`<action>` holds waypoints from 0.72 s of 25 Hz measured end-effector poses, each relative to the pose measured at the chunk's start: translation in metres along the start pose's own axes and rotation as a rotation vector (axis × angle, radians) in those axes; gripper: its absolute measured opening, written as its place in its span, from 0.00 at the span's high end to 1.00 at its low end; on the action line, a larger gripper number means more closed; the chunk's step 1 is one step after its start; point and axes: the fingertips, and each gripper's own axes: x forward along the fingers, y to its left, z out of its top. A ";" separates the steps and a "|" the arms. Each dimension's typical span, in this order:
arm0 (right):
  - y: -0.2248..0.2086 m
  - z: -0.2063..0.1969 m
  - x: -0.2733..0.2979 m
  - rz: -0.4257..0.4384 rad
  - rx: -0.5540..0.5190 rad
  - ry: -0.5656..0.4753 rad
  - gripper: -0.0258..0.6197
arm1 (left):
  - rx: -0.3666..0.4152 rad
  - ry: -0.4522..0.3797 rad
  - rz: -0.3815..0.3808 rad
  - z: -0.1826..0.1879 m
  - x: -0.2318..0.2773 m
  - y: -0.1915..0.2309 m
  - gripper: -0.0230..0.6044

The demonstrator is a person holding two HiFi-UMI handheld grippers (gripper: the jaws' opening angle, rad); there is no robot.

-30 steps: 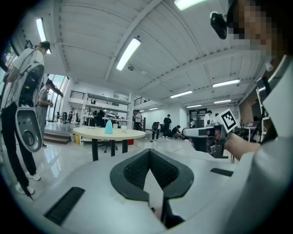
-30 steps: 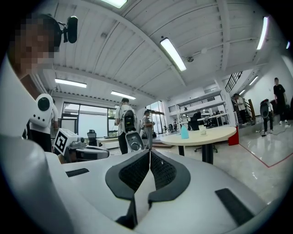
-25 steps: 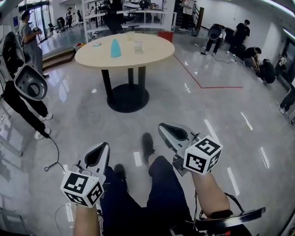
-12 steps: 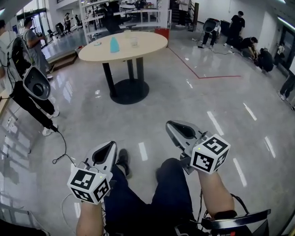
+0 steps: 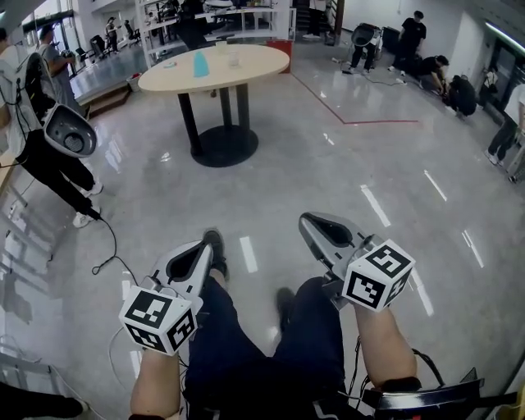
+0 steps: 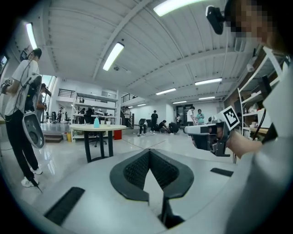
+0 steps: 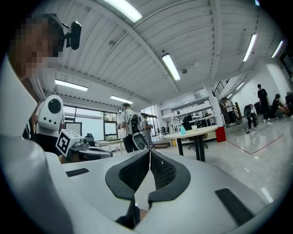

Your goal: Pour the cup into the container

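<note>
A round beige table stands far ahead across the floor. On it are a light blue cup-like object and a small clear container. My left gripper and right gripper are held out level above the person's legs, far short of the table. Both are shut with nothing between the pads. The table and the blue object show small at the left in the left gripper view, beyond the left gripper. In the right gripper view the table lies past the right gripper.
A person with a backpack rig stands at the left, a cable trailing on the floor. Several people crouch at the back right. Red tape marks the glossy floor. Shelving stands behind the table.
The person has stepped forward, legs swapping, carrying both grippers along. The table has shifted up in the head view. Both grippers stay shut.
</note>
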 end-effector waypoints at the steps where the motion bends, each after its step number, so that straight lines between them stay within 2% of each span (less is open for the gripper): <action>1: 0.006 -0.001 -0.004 -0.004 0.002 -0.003 0.94 | 0.001 0.000 -0.005 -0.001 -0.007 -0.002 0.96; 10: 0.065 -0.020 -0.012 -0.029 -0.001 -0.014 0.94 | 0.003 0.001 -0.041 -0.024 -0.066 0.000 0.96; 18: 0.110 -0.012 0.017 -0.001 -0.039 -0.019 0.94 | -0.024 -0.003 0.023 -0.037 -0.117 0.038 0.96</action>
